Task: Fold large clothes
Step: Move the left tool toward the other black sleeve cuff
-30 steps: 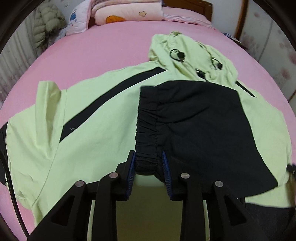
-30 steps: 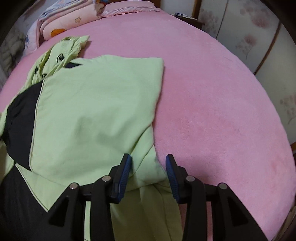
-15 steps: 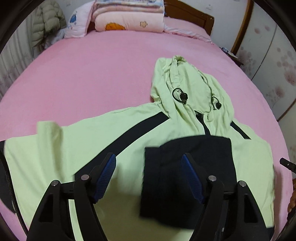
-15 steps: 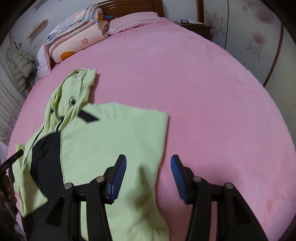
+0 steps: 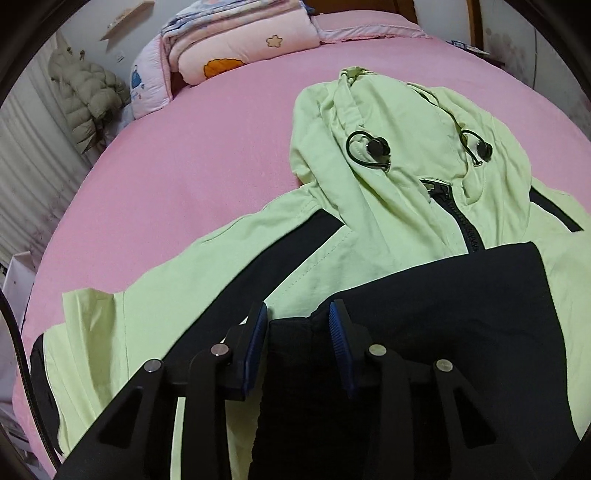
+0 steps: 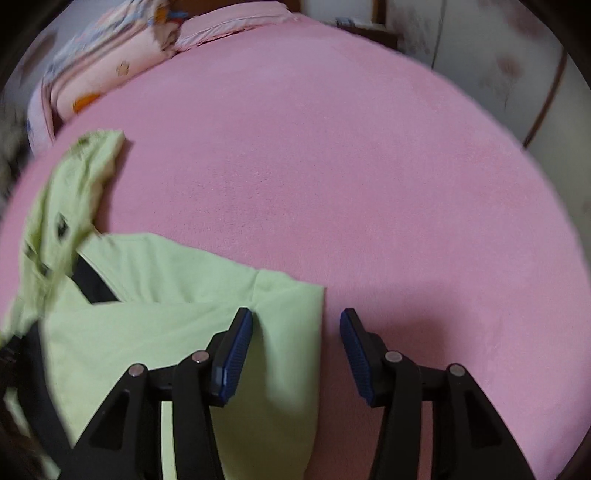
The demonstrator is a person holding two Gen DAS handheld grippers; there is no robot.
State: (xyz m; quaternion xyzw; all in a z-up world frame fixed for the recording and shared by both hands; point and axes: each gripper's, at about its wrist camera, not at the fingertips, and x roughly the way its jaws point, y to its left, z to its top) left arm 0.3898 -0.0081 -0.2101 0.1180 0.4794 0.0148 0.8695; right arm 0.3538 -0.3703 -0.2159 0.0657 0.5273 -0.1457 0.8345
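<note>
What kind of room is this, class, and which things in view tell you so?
Most likely a bedroom: a wide bed with a pink sheet, folded quilts stacked at its head, and a wooden headboard behind them.

A bed (image 5: pixel 207 162) with a pink sheet fills the room. Folded quilts (image 5: pixel 236 44) lie at its head near 12 o'clock. A grey padded coat (image 5: pixel 86 96) hangs against pale curtains (image 5: pixel 33 155) at 10 o'clock. Flowered wall panels (image 6: pixel 517 74) stand at 2 o'clock.
</note>
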